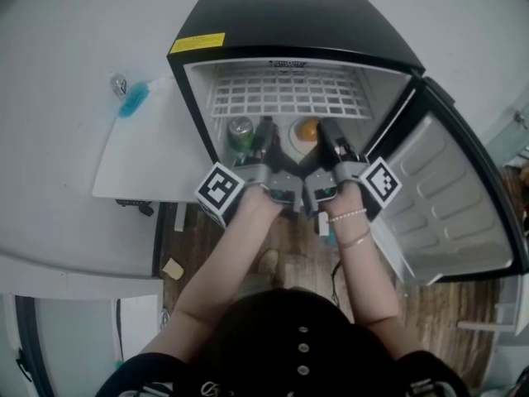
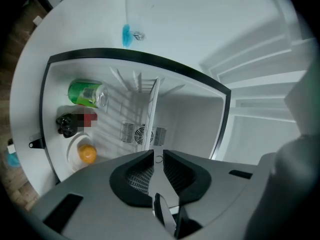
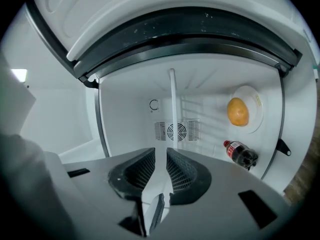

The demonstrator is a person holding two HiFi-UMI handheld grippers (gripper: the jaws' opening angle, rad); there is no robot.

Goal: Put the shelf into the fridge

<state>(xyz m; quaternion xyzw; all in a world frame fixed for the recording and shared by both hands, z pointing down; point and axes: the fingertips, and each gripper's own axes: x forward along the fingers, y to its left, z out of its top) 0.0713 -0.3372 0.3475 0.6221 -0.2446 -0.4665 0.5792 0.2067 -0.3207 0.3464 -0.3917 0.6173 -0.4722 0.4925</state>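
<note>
Clenched on the front edge of the shelf (image 1: 281, 93) with both the left gripper (image 2: 157, 154) and the right gripper (image 3: 166, 151), held flat and running ahead of the tips toward the back wall of the fridge (image 1: 289, 23). Seemingly the sliding-in step, well advanced, above a can (image 2: 86, 93), a bottle (image 3: 241, 153) and an orange (image 3: 238, 111) beneath the tips. Next, probably a level, even push straight ahead until fully seated, then easing both pairs of jaws apart.
</note>
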